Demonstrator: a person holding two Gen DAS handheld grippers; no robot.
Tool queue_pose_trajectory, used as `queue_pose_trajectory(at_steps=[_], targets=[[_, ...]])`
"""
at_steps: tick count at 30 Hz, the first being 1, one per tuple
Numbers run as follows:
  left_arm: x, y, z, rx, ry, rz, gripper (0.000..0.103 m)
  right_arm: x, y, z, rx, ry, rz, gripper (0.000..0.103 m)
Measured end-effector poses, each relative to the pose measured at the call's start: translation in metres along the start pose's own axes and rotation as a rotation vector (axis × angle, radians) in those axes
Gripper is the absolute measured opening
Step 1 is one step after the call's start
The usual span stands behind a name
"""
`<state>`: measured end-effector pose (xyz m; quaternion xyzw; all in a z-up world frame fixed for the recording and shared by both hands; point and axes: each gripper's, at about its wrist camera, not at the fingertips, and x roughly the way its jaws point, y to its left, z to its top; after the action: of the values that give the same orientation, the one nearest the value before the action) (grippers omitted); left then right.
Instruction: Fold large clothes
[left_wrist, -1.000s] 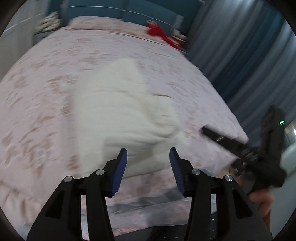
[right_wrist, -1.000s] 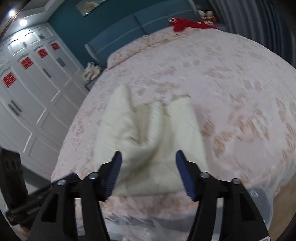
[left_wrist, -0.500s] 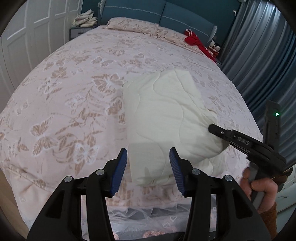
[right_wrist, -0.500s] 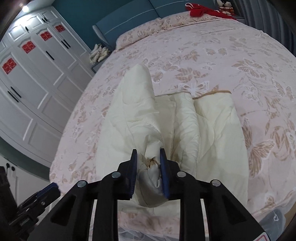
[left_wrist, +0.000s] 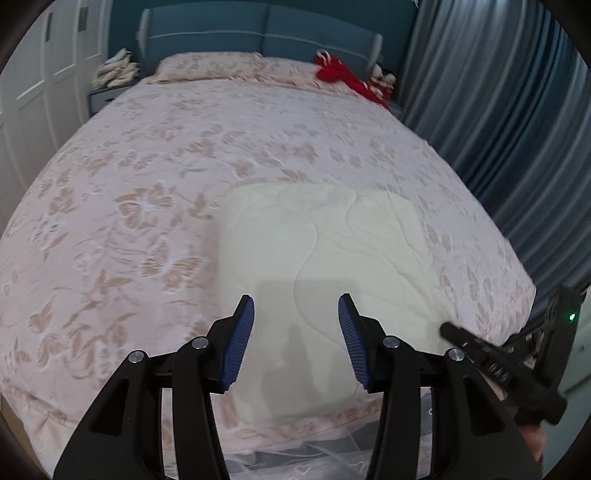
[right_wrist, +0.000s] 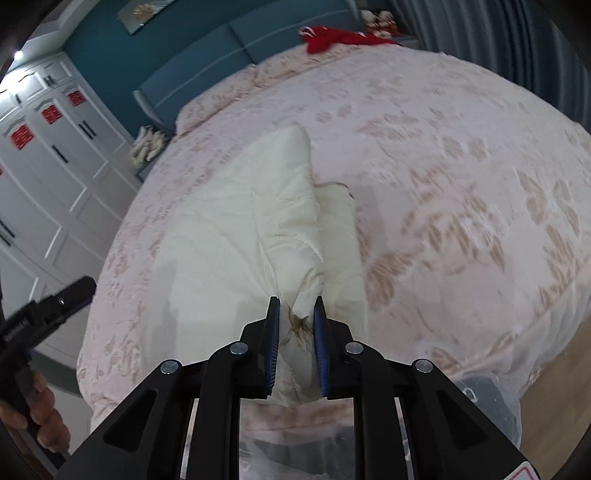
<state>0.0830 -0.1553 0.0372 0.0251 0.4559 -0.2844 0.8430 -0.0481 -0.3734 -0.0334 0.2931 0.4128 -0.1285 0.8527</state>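
At lower centre of the right wrist view, right gripper (right_wrist: 295, 332) closing on a bunched corner of the cream quilted garment (right_wrist: 236, 236) lying on the floral bedspread (right_wrist: 461, 166), left gripper (left_wrist: 295, 332) half open and empty; risks slipping free if tugged.

Both views are fisheye pictures, so straight lines bend strongly near the borders and a dark round vignette cuts off the corners. The room light is soft and rather dim, with a cool tone. In the right wrist view one small bright ceiling lamp (right_wrist: 16, 54) glares at the top left. In the left wrist view a grey shadow with two finger shapes falls on the cream quilted cloth (left_wrist: 321, 258). The pink flowered bedspread (left_wrist: 155, 206) looks smeared by motion blur in both views, most of all towards the far side. The close black plastic gripper arms stay sharp.
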Motion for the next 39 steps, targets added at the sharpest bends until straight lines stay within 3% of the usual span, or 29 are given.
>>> queue_pose_trajectory(at_steps=[9, 19, 39], targets=[[0.067, -0.022, -0.022, 0.025, 0.132, 0.067, 0.045, 0.040, -0.020, -0.022, 0.025, 0.068, -0.037, 0.016], [0.087, -0.032, -0.036, 0.081, 0.158, 0.143, 0.045, 0.063, -0.029, -0.030, 0.041, 0.129, -0.056, 0.018], [0.107, -0.045, -0.050, 0.167, 0.153, 0.248, 0.045, 0.080, -0.009, -0.033, -0.100, 0.153, -0.176, 0.019]])
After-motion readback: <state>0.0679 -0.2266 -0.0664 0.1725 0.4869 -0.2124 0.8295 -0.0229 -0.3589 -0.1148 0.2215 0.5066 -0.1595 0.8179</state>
